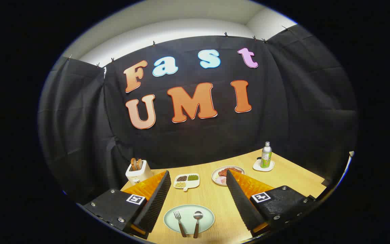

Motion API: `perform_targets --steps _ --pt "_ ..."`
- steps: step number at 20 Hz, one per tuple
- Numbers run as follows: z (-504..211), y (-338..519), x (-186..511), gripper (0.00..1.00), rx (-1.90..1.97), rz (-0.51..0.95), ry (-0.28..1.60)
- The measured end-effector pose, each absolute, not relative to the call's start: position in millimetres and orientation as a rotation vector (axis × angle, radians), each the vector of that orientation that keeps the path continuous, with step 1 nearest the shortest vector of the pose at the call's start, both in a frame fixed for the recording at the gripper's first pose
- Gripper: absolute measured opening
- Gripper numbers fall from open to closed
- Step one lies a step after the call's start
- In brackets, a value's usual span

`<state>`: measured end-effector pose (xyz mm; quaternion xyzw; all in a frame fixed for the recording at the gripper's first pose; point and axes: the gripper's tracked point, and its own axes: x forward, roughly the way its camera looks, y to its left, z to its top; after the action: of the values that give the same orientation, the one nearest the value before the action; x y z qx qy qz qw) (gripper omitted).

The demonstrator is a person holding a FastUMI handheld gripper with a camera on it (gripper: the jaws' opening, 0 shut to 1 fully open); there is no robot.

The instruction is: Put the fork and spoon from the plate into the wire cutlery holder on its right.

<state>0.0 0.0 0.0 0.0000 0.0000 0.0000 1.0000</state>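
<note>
A pale green plate (207,217) lies on the wooden table between my two fingers, close below me. On it rest a fork (179,222) on the left and a spoon (197,222) on the right, both with brown handles pointing toward me. My gripper (198,176) hangs above the table, open wide, with nothing between its fingers. The left finger (154,201) and the right finger (242,200) flank the plate well above it.
Beyond the fingers sit a white divided dish of beans (187,181), a plate of meat (222,174), and a metal bottle (266,155) on a white coaster (263,166). A white toaster (138,172) with bread stands at the far left by the black cloth wall.
</note>
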Motion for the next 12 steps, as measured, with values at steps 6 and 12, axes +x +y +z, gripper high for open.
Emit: perform_targets --steps 6,12 --pt "-15.8 -4.0 1.7 0.98 0.009 -0.032 0.023" --pt "-28.5 1.6 3.4 0.98 -0.028 -0.024 0.049"
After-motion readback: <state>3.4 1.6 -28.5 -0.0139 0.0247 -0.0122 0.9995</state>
